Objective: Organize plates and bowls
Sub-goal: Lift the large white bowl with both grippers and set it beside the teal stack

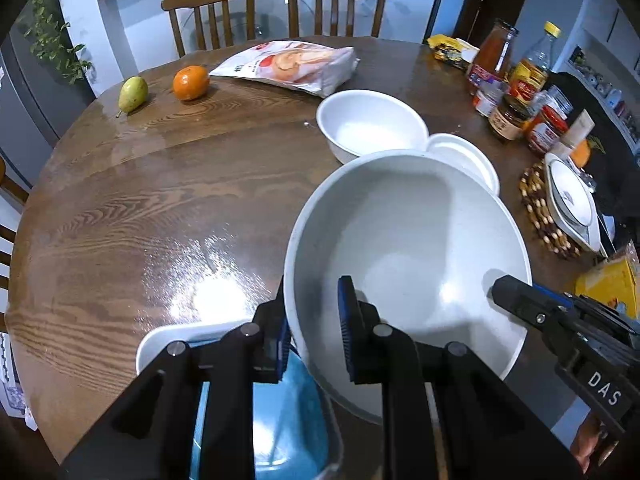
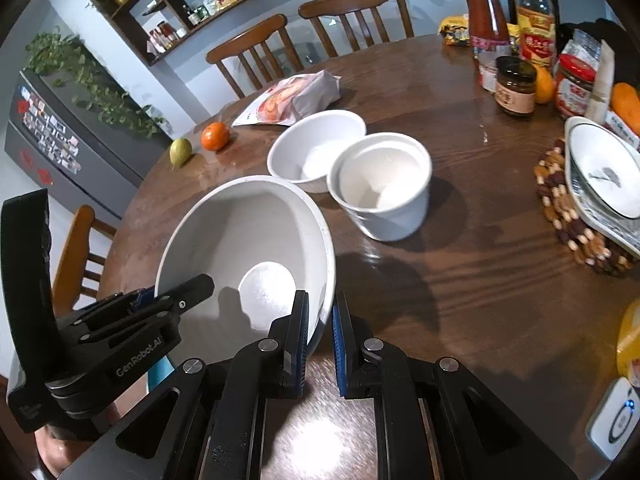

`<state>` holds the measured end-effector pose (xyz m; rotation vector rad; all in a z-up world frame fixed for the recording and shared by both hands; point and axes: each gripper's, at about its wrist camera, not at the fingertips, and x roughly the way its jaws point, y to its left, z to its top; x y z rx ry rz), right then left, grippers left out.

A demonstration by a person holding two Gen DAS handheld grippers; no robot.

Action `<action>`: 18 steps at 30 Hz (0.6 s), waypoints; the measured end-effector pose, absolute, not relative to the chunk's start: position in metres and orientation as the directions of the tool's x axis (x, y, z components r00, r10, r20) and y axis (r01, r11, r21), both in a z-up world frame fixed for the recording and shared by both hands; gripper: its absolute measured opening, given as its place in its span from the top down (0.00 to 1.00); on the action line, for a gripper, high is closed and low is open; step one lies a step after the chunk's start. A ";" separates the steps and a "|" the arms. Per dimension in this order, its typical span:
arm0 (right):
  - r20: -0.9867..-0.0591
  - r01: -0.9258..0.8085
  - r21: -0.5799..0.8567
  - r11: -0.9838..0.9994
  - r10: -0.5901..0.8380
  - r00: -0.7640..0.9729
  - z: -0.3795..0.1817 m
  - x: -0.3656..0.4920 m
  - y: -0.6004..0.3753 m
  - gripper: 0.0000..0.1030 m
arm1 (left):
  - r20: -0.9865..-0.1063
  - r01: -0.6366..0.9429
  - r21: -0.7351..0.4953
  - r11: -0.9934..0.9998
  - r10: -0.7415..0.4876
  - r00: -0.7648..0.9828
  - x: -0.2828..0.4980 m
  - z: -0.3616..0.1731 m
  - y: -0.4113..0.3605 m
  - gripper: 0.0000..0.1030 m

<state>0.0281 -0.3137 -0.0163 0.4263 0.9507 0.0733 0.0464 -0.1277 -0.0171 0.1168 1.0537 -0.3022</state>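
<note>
A large white bowl [image 1: 408, 248] is held tilted above the round wooden table [image 1: 160, 200]. My left gripper [image 1: 312, 332] is shut on its left rim. My right gripper [image 2: 320, 332] is shut on its right rim; the bowl also shows in the right wrist view [image 2: 248, 240]. Beyond it stand a shallower white bowl [image 2: 316, 148] and two nested deep white bowls [image 2: 384, 184]. A white dish with a blue inside [image 1: 280, 412] lies under my left gripper. More dishes [image 2: 604, 176] are stacked on a beaded mat at the right.
A pear [image 1: 133, 93], an orange [image 1: 191, 82] and a food bag [image 1: 292, 65] lie at the far side. Bottles and jars [image 1: 516, 80] crowd the right edge. Two wooden chairs [image 1: 276, 8] stand behind the table. A yellow box [image 1: 608, 284] sits at the near right.
</note>
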 end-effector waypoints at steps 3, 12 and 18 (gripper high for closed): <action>-0.782 0.125 0.365 0.923 0.231 0.578 -0.017 0.018 -0.315 0.88 | -0.868 0.311 -0.043 0.949 -0.190 0.459 0.037 -0.018 -0.133 0.81; -0.798 0.124 0.351 0.928 0.227 0.557 -0.024 -0.005 -0.323 0.88 | -0.878 0.310 -0.051 0.949 -0.191 0.439 0.017 -0.027 -0.142 0.80; -0.803 0.103 0.336 0.936 0.228 0.550 -0.026 -0.014 -0.326 0.88 | -0.883 0.297 -0.049 0.954 -0.180 0.433 0.005 -0.033 -0.146 0.80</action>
